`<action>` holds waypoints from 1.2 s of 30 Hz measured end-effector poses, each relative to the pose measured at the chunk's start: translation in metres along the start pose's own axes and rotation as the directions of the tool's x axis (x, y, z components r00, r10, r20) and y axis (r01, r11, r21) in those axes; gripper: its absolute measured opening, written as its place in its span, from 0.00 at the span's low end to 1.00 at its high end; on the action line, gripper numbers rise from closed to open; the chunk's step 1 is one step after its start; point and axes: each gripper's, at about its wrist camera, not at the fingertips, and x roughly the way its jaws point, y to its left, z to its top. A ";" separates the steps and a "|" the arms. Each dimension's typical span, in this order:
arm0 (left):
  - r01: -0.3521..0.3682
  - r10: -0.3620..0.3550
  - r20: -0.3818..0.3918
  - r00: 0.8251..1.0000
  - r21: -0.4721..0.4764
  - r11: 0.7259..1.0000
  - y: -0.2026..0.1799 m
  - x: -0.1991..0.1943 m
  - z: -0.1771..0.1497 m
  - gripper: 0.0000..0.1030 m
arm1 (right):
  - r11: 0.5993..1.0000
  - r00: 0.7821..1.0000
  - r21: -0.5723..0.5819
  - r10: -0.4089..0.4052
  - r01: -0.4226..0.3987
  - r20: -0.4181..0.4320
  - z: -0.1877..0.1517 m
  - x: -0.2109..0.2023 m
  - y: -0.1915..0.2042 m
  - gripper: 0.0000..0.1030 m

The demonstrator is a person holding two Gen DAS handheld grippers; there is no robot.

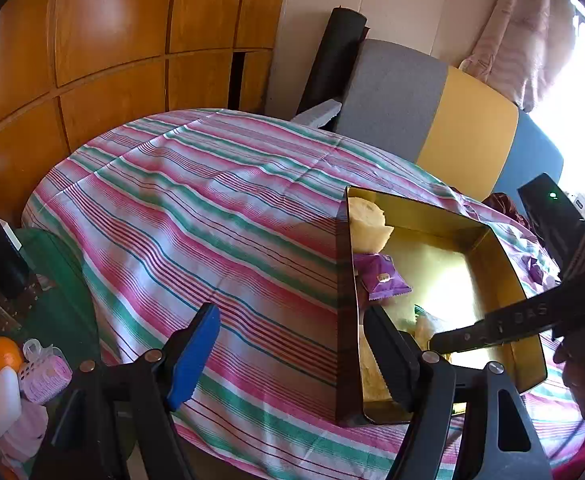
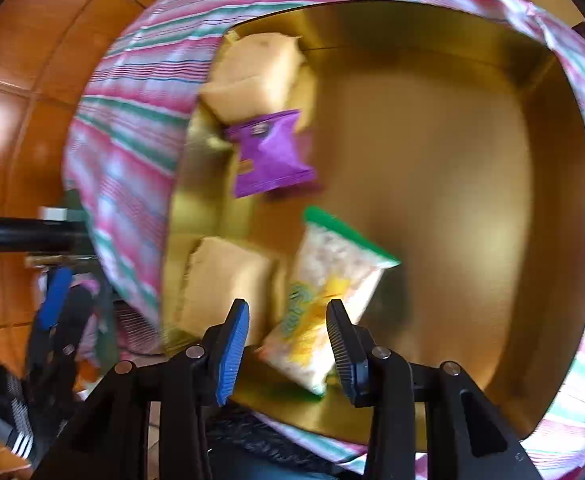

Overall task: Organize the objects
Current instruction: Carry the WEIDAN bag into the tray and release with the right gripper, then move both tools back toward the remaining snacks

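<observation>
A gold tin [image 1: 492,236] stands on the striped tablecloth [image 1: 212,200]. Inside it lie a purple packet [image 1: 382,276], two pale wrapped cakes [image 2: 252,76] [image 2: 220,280] and a white-and-yellow snack packet with a green top [image 2: 332,272]. My right gripper [image 2: 288,350] points down into the tin with that snack packet between its fingers. A thin gap shows beside the blue pad [image 2: 232,348], so it is open. My left gripper [image 1: 292,356] is open astride the tin's near left wall. One finger [image 1: 388,356] is inside the tin and the blue pad [image 1: 196,356] outside.
Another purple packet [image 1: 536,270] lies on the cloth right of the tin. A grey and yellow chair [image 1: 432,112] stands behind the table. A low side table at the left holds an orange [image 1: 4,354] and pink items [image 1: 44,376]. Wooden cupboards [image 1: 112,40] line the back.
</observation>
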 end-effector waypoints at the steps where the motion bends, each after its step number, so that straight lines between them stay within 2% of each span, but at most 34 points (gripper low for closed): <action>1: -0.001 0.001 0.001 1.000 0.000 1.000 0.000 0.000 0.000 0.73 | 1.000 0.999 0.013 -0.019 0.018 0.036 0.000 -0.004 -0.003 0.39; 3: -0.007 0.007 0.002 1.000 -0.001 1.000 0.000 0.000 0.001 0.73 | 0.999 0.995 0.035 -0.041 0.038 0.093 0.003 -0.010 -0.007 0.40; 7: -0.011 0.011 0.008 1.000 0.001 1.000 -0.001 -0.004 0.000 0.73 | 0.993 0.992 0.074 -0.098 0.092 0.082 0.003 -0.001 -0.015 0.41; 10: -0.017 0.017 0.011 1.000 -0.002 1.000 0.000 -0.006 0.001 0.74 | 0.995 0.995 0.081 -0.067 0.062 0.068 0.000 0.008 -0.015 0.41; 15: -0.021 0.021 0.013 1.000 0.001 1.000 0.000 -0.008 0.001 0.74 | 0.996 0.994 0.043 0.077 -0.080 0.072 -0.004 0.016 -0.004 0.46; 18: -0.026 0.026 0.020 0.999 0.006 1.000 -0.001 -0.012 0.002 0.74 | 0.994 0.987 0.032 0.099 -0.103 0.128 -0.010 0.002 -0.007 0.46; 22: -0.038 0.037 0.037 0.999 0.023 0.999 -0.005 -0.017 0.005 0.74 | 0.997 0.971 -0.012 0.073 -0.072 0.226 -0.019 -0.021 -0.008 0.46; 26: -0.047 0.044 0.062 0.997 0.056 0.997 -0.015 -0.024 0.005 0.74 | 0.998 0.944 -0.068 0.016 0.007 0.331 -0.029 -0.037 -0.004 0.46; 30: -0.040 0.033 0.065 0.997 0.098 0.994 -0.029 -0.028 0.004 0.74 | 0.993 0.907 -0.092 -0.025 0.070 0.421 -0.050 -0.063 -0.022 0.46; 36: 0.000 -0.012 0.067 0.998 0.180 0.984 -0.062 -0.031 0.006 0.74 | 0.984 0.832 -0.043 -0.124 0.174 0.541 -0.079 -0.099 -0.062 0.46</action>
